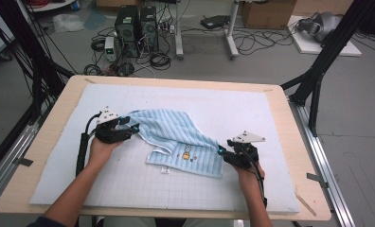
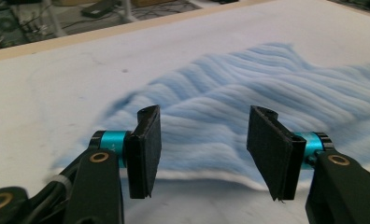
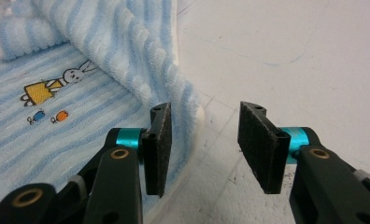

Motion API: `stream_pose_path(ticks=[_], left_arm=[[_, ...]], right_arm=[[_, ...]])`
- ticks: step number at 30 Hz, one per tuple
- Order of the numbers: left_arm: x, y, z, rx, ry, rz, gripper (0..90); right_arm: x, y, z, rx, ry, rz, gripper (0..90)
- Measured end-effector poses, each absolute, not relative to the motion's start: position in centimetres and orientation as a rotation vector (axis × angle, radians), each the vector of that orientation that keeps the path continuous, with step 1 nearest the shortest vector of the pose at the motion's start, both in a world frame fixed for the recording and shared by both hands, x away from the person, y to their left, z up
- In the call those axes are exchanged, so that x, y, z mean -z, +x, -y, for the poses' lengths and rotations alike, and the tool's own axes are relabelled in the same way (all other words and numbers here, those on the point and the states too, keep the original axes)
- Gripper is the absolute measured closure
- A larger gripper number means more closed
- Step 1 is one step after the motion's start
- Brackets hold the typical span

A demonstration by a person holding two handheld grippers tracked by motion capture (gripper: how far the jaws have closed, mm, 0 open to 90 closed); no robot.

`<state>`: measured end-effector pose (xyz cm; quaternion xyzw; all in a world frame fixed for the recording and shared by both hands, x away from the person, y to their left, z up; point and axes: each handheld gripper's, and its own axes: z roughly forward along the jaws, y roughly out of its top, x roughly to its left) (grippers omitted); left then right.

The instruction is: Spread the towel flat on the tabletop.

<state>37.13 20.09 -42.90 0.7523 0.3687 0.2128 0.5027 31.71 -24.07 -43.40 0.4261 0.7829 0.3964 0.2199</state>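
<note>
One light-blue-and-white striped terry towel is being counted on one pale gridded foam mat, flanked by two black two-jaw grippers, left and right.

Tabletop bare around the striped towel; its raised fold is the sole obstacle between left gripper and right gripper.

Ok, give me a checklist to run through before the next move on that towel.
1. Left gripper open: ok, nothing between the pads.
2. Right gripper open: ok, towel edge lies beside one pad, not clamped.
3. Towel lying loose on the white mat: ok.
4. Towel flat: not ok, it is folded over itself and rumpled.
5. Rabbit print face up: ok.
6. Towel fully on the mat: ok.
</note>
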Motion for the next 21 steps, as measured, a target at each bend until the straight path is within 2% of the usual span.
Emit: stream_pose_path(ticks=[6,12,17,19,21], left_arm=[[43.6,34.7,-18.5,-0.426,1.856,-0.833,43.9],[44.8,33.1,-16.0,-0.319,1.974,-0.759,45.5],[45.0,32.3,-13.9,-0.355,2.103,-0.681,46.1],[45.1,32.4,-13.5,-0.357,2.14,-0.678,51.6],[45.0,32.4,-13.5,-0.337,2.143,-0.664,66.7]], right_arm=[[43.5,31.4,23.9,-1.103,1.175,-2.157,49.3],[43.8,30.6,23.7,-1.117,1.181,-2.165,48.7],[43.8,29.7,23.5,-1.114,1.171,-2.167,47.4],[43.9,29.3,23.5,-1.116,1.18,-2.162,47.2],[43.9,29.0,23.5,-1.118,1.183,-2.162,47.0]])
